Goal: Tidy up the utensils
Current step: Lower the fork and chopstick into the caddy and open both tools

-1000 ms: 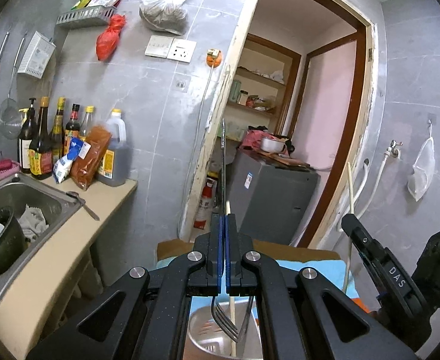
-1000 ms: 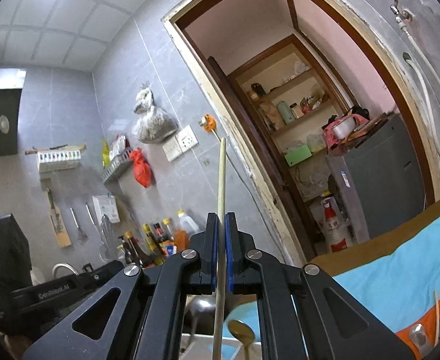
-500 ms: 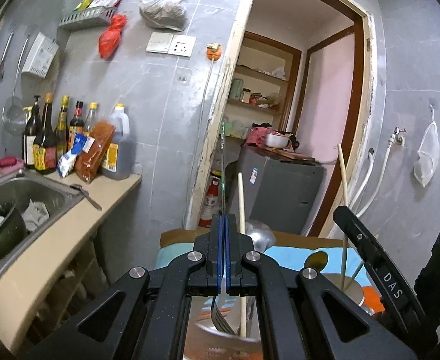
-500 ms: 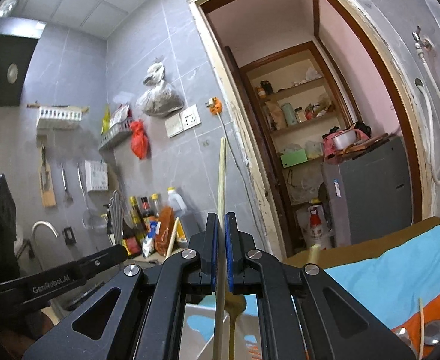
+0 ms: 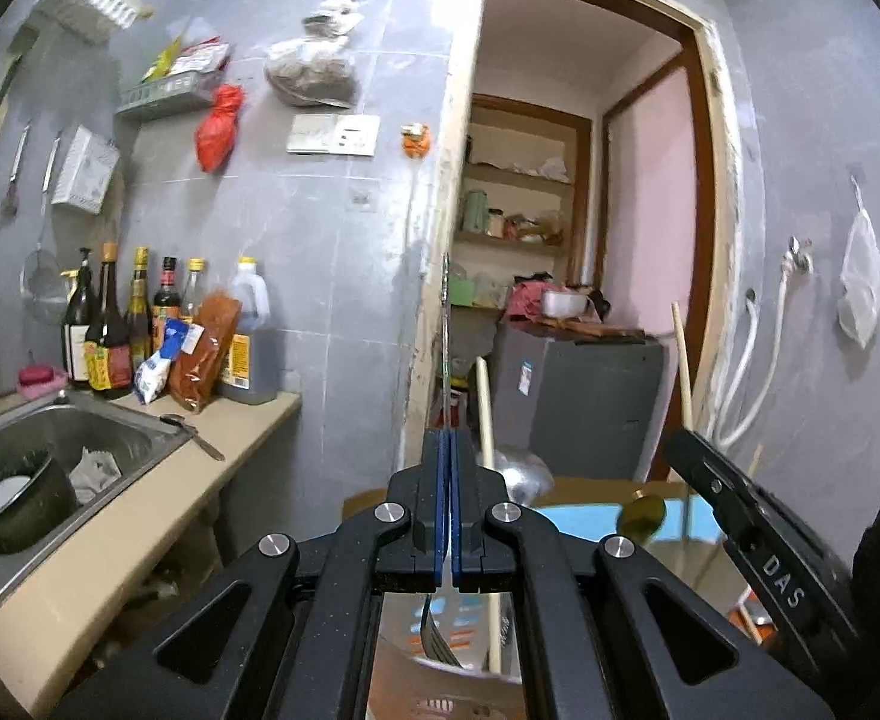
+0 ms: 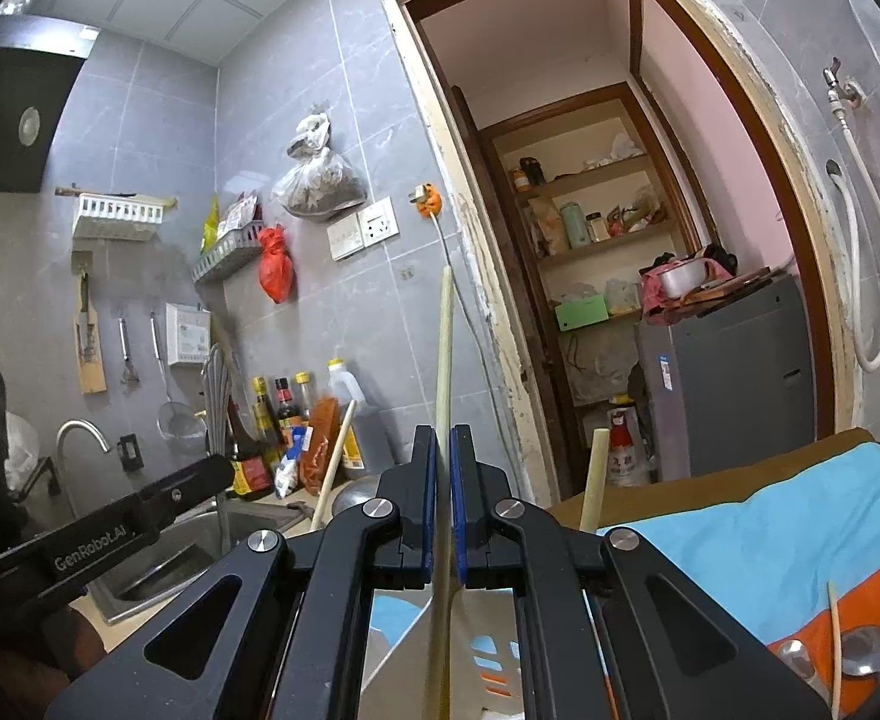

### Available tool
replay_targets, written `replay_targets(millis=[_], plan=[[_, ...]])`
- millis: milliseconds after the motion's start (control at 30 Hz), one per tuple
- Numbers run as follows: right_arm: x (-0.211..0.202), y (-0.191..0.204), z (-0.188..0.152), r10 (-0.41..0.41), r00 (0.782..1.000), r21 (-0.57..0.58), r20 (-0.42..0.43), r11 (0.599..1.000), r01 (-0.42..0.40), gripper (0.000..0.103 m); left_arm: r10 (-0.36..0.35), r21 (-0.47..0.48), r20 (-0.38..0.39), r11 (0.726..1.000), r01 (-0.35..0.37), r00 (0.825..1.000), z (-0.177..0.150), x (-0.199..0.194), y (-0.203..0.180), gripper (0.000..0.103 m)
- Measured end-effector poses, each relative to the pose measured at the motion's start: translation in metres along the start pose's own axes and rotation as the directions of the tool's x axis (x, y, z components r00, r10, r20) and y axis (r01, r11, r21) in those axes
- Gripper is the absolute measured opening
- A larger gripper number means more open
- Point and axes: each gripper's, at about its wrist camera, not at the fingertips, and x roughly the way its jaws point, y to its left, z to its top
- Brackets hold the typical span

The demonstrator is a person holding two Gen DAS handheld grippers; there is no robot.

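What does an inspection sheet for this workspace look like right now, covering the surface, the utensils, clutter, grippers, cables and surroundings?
Surface: blue cloth with an orange part, over a brown edge.
Job's things: fork, tines down over a holder; chopstick upright; more chopsticks and a gold spoon nearby.
Clutter: two spoons lying on the orange part.
Grippers: left gripper fingers shut on the fork; right gripper fingers shut on the chopstick.
Cables: white cord from the orange plug; white hose.
Surroundings: sink, sauce bottles, doorway to pantry shelves.
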Motion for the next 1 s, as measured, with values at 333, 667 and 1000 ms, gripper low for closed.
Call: replay_targets(millis=[333, 667, 1000], plan=[[-0.006, 0.002, -0.004, 0.016, 0.998, -0.015, -0.069, 1.0, -0.017, 0.004, 0.001, -0.028, -0.037, 1.0, -0.002, 0.999, -0.002, -0.004, 0.006, 0.0], [-0.007, 0.005, -0.005, 0.025, 0.994, -0.022, -0.106, 0.999, -0.027, 0.005, 0.043, -0.039, 0.032, 0.998, -0.041, 0.999, 0.001, -0.005, 0.017, 0.0], [-0.008, 0.003, -0.006, 0.016, 0.993, -0.022, -0.116, 1.0, -0.019, 0.005, 0.006, 0.024, 0.02, 1.0, -0.006, 1.0, -0.006, -0.003, 0.005, 0.0]])
